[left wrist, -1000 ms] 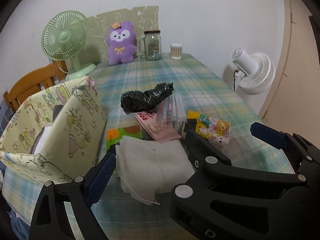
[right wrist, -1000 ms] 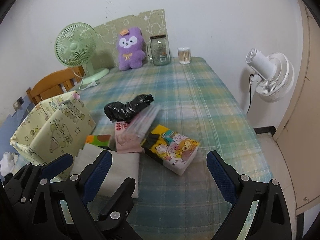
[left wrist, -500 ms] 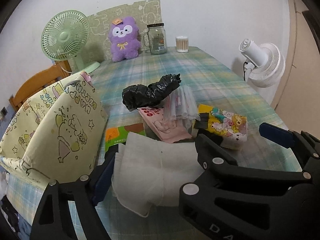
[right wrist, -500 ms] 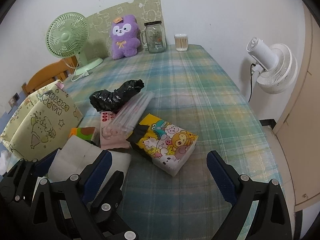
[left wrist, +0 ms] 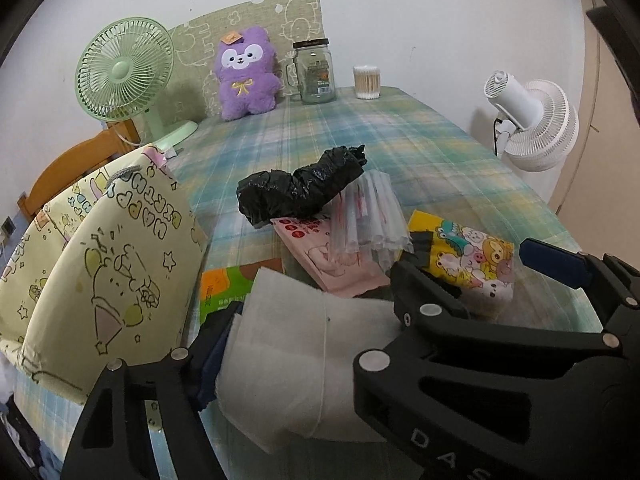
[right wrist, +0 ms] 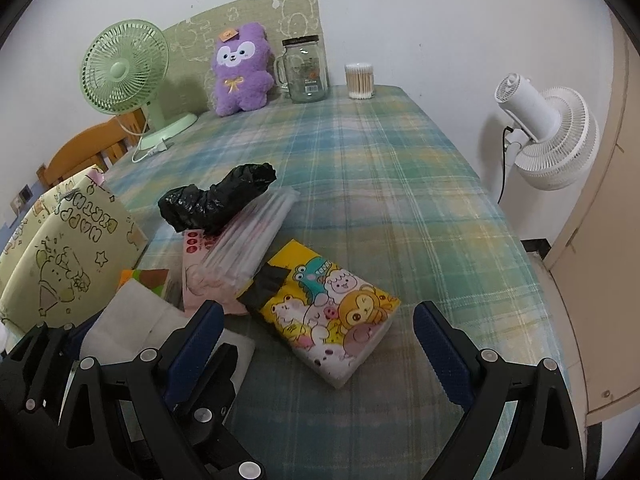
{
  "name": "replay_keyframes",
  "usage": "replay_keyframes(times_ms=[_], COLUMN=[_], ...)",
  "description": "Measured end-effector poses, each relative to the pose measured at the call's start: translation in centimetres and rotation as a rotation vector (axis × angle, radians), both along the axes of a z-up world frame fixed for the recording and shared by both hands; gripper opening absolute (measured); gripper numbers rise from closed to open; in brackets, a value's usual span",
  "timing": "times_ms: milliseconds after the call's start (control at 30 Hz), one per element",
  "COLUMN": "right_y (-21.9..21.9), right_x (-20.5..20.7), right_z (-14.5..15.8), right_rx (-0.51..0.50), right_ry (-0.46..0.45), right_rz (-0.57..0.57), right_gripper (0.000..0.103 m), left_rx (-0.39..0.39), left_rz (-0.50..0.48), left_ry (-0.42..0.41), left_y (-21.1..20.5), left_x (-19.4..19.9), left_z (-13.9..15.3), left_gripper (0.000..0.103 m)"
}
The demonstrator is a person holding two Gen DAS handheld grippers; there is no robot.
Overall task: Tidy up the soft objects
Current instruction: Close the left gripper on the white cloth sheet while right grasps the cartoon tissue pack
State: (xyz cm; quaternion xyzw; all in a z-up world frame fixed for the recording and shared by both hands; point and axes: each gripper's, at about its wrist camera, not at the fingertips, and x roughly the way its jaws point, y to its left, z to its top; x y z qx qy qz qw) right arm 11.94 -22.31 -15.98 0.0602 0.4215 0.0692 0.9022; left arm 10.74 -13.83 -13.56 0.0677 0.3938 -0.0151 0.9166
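My left gripper [left wrist: 312, 328] is shut on a folded white cloth [left wrist: 296, 364] and holds it lifted above the table, beside the yellow cartoon bag [left wrist: 100, 276]. The cloth also shows in the right wrist view [right wrist: 132, 320]. My right gripper [right wrist: 320, 332] is open and empty, hovering over the cartoon tissue pack [right wrist: 332, 312]. A black plastic bag [right wrist: 216, 200], a clear packet of straws [right wrist: 248, 236], a pink pack [right wrist: 192, 264] and an orange-green pack [right wrist: 146, 278] lie in a pile mid-table.
At the table's far end stand a purple plush [right wrist: 240, 72], a green fan [right wrist: 124, 72], a glass jar [right wrist: 306, 68] and a cotton-swab tub [right wrist: 360, 80]. A white fan [right wrist: 548, 136] stands right of the table. A wooden chair [right wrist: 80, 152] is at left.
My left gripper has closed on the white cloth and raised it off the table. Both grippers have shifted slightly forward; the right one stays open.
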Motion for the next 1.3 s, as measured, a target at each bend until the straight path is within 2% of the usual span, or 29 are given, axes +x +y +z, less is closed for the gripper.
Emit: replay_keyframes(times_ms=[167, 267, 600, 633, 667, 800, 967, 1300], right_y=[0.0, 0.0, -0.3, -0.3, -0.2, -0.2, -0.3, -0.3], right_x=[0.8, 0.8, -0.2, -0.3, -0.5, -1.0, -1.4, -2.2], right_z=[-0.4, -0.5, -0.5, -0.4, -0.2, 0.1, 0.2, 1.4], right_rx=[-0.001, 0.010, 0.079, 0.076, 0.055, 0.040, 0.055, 0.046], right_ry=[0.020, 0.023, 0.034, 0.033, 0.027, 0.023, 0.026, 0.001], right_rz=[0.012, 0.012, -0.004, -0.012, -0.020, -0.026, -0.039, -0.050], right_gripper=[0.097, 0.087, 0.079, 0.077, 0.068, 0.060, 0.057, 0.051], left_rx=[0.008, 0.012, -0.031, -0.029, -0.018, -0.022, -0.027, -0.048], left_rz=[0.004, 0.003, -0.038, -0.036, -0.026, -0.030, -0.040, -0.052], left_ry=[0.002, 0.005, 0.012, 0.011, 0.005, 0.002, 0.003, -0.010], left_y=[-0.1, -0.1, -0.2, -0.2, -0.2, -0.2, -0.1, 0.2], left_x=[0.4, 0.3, -0.3, -0.5, -0.6, -0.9, -1.2, -1.8], left_z=[-0.2, -0.3, 0.0, 0.0, 0.0, 0.3, 0.5, 1.5], left_gripper=[0.078, 0.076, 0.065, 0.058, 0.054, 0.046, 0.037, 0.030])
